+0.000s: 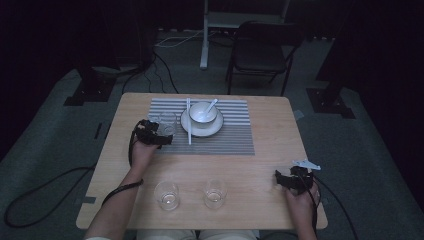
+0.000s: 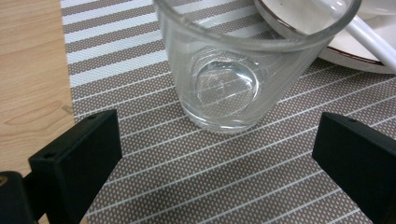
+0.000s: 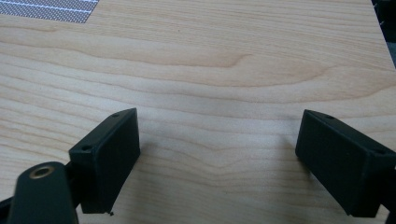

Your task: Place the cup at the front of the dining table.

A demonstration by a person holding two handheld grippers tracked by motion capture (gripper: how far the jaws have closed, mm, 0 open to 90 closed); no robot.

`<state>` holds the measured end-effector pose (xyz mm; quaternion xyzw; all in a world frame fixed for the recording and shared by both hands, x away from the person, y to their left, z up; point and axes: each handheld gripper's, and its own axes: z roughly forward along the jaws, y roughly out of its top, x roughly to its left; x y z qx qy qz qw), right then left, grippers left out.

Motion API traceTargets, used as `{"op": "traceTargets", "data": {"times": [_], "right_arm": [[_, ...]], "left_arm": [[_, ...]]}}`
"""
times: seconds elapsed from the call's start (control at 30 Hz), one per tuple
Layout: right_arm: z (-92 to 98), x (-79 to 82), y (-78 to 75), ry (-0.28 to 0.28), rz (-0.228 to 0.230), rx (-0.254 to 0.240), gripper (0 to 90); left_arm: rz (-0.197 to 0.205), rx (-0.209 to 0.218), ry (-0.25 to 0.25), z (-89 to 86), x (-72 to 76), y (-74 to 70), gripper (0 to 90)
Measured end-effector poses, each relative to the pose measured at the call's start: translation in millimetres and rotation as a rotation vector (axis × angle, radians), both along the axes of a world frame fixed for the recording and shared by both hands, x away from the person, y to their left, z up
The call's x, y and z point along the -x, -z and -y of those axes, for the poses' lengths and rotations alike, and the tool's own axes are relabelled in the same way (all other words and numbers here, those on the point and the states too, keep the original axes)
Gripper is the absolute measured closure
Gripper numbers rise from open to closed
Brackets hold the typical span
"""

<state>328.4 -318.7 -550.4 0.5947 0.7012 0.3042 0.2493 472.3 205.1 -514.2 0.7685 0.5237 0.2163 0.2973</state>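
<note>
A clear empty glass (image 1: 167, 122) stands upright on the left part of the striped placemat (image 1: 235, 137). My left gripper (image 1: 159, 134) is open just short of it; in the left gripper view the glass (image 2: 233, 70) sits beyond the two black jaws, apart from both. Next to it a white bowl (image 1: 202, 113) with a spoon (image 1: 212, 104) rests on a white plate (image 1: 197, 131), with a white chopstick (image 1: 189, 122) across the plate's left side. My right gripper (image 1: 287, 178) rests open at the table's front right, over bare wood (image 3: 219, 116).
Two more clear glasses (image 1: 166, 194) (image 1: 215, 193) stand near the table's front edge. The plate rim (image 2: 327, 44) lies close behind the glass. A dark folding chair (image 1: 260, 52) and stand legs are beyond the table. Cables trail on the floor.
</note>
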Motion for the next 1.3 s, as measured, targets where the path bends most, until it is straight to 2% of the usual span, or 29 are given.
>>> {"op": "traceTargets", "data": {"times": [0.13, 0.3, 0.4, 0.6, 0.67, 0.97, 1.13, 1.2, 1.3], "right_arm": [[0.0, 0.0, 0.0, 0.0, 0.0, 0.0, 13.1], [0.1, 0.0, 0.0, 0.0, 0.0, 0.0, 13.1], [0.0, 0.0, 0.0, 0.0, 0.0, 0.0, 13.1], [0.0, 0.0, 0.0, 0.0, 0.0, 0.0, 13.1], [0.0, 0.0, 0.0, 0.0, 0.0, 0.0, 13.1], [0.0, 0.0, 0.0, 0.0, 0.0, 0.0, 13.1], [0.0, 0.0, 0.0, 0.0, 0.0, 0.0, 13.1], [0.0, 0.0, 0.0, 0.0, 0.0, 0.0, 13.1], [0.0, 0.0, 0.0, 0.0, 0.0, 0.0, 13.1]], "left_arm": [[-0.01, -0.019, 0.001, -3.8, 2.9, 4.1, 1.6], [-0.011, -0.005, -0.012, -11.0, 8.4, 8.6, 1.6], [-0.01, -0.028, -0.008, -14.0, 12.1, 10.3, 1.6], [-0.025, -0.025, -0.017, -23.4, 21.2, 16.0, 1.6], [-0.035, -0.007, -0.025, -27.4, 24.1, 18.3, 1.6], [-0.032, -0.008, -0.022, -37.0, 37.3, 18.7, 1.6], [-0.01, -0.013, -0.029, -44.8, 50.1, 15.9, 1.5], [-0.012, 0.009, -0.029, -48.2, 53.8, 15.1, 1.6], [-0.007, 0.013, -0.029, -50.7, 58.8, 14.4, 1.6]]}}
